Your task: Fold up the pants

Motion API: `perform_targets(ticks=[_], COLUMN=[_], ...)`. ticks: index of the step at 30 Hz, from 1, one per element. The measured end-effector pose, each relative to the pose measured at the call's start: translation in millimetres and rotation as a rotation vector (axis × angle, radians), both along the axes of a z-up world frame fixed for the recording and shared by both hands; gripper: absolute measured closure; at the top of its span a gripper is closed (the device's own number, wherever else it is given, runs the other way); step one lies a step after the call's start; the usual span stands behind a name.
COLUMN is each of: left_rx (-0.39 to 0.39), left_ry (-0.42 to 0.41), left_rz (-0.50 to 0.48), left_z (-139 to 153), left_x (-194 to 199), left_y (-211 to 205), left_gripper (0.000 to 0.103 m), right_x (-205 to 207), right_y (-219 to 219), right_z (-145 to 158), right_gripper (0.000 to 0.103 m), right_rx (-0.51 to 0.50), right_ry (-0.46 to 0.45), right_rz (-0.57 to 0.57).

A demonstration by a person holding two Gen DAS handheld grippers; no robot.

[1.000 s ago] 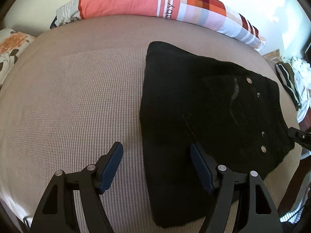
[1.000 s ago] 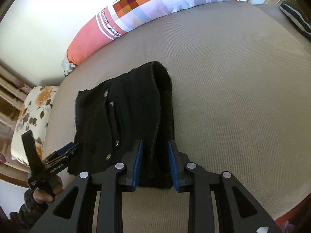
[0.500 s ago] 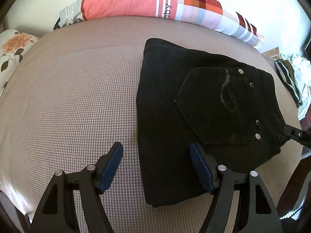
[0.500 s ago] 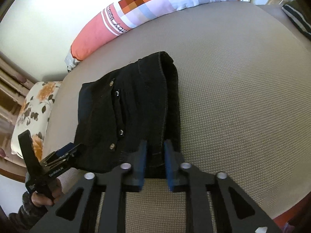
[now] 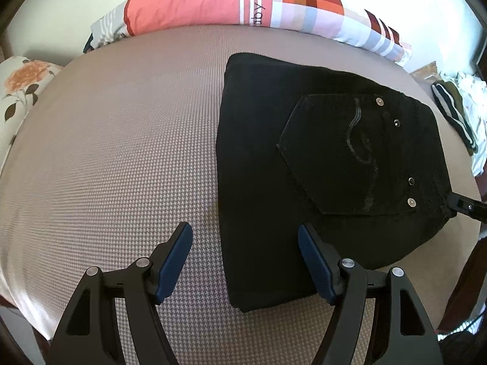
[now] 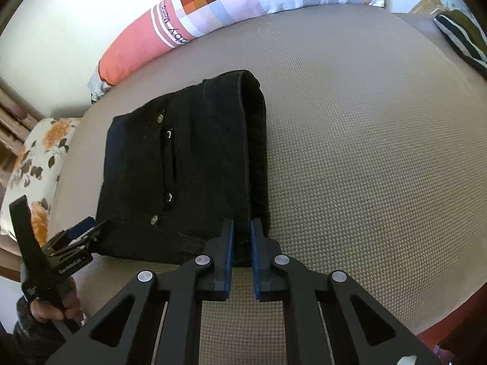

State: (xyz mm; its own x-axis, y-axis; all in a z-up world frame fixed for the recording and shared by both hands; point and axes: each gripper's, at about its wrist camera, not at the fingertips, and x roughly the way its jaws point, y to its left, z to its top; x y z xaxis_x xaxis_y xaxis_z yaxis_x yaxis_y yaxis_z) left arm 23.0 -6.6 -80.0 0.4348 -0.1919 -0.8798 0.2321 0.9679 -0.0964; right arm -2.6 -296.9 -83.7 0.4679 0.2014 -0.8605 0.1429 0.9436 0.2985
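Observation:
The black pants (image 5: 319, 176) lie folded into a compact stack on the beige bed, back pocket and rivets facing up. My left gripper (image 5: 245, 237) is open and empty, hovering over the near left edge of the stack. In the right wrist view the pants (image 6: 188, 170) lie ahead, and my right gripper (image 6: 242, 231) is shut on the near corner of the folded edge. The left gripper also shows in the right wrist view (image 6: 82, 234) at the stack's near left corner. The tip of the right gripper shows in the left wrist view (image 5: 464, 205) at the pants' right edge.
A long pink and checked pillow (image 5: 243, 3) lies along the far edge of the bed by the white wall. A floral cushion (image 5: 21, 85) sits at the left. A pile of striped and white clothes (image 5: 456, 115) lies at the right edge. The beige mattress (image 6: 365, 121) stretches to the right.
The top layer of the pants has come down flat; the stack now lies smooth with the pocket up. My right gripper has stayed clamped on the edge and lowered. The left gripper stays open.

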Motion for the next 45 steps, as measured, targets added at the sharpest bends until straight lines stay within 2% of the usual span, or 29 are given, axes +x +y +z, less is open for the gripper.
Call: perform_targets(ticks=[6, 15, 18, 22, 29, 39, 42, 45], left_rx=[0.004, 0.029, 0.032, 0.051, 0.077, -0.071, -0.121, -0.212], left_ry=[0.004, -0.007, -0.011, -0.025, -0.039, 0.041, 0.070, 0.128], left_rz=[0.003, 0.019, 0.021, 0.018, 0.020, 0.032, 0.029, 0.019], left_z=[-1, 1, 3, 7, 9, 11, 10, 6], left_x=[3, 2, 2, 2, 9, 38, 45, 56], left_y=[-2, -5, -4, -4, 0, 31, 35, 39], left_gripper=[0.030, 0.023, 0.023, 0.023, 0.023, 0.023, 0.023, 0.023], right_x=[0, -2, 1, 6, 30, 49, 54, 58], right_y=[-6, -9, -8, -11, -11, -25, -37, -47], right_z=[-3, 5, 11, 21, 23, 5, -2, -12], right_gripper=[0.094, 0.087, 0.081, 0.062, 0.059, 0.056, 0.055, 0.055], right_rx=[0.049, 0.080, 0.049, 0.007, -0.028, -0.005, 0.069, 0.155], right_ry=[0.000, -0.025, -0.031, -0.059, -0.046, 0.004, 0.020, 0.036], right_rz=[-0.018, -0.034, -0.035, -0.043, -0.011, 0.039, 0.044, 0.058])
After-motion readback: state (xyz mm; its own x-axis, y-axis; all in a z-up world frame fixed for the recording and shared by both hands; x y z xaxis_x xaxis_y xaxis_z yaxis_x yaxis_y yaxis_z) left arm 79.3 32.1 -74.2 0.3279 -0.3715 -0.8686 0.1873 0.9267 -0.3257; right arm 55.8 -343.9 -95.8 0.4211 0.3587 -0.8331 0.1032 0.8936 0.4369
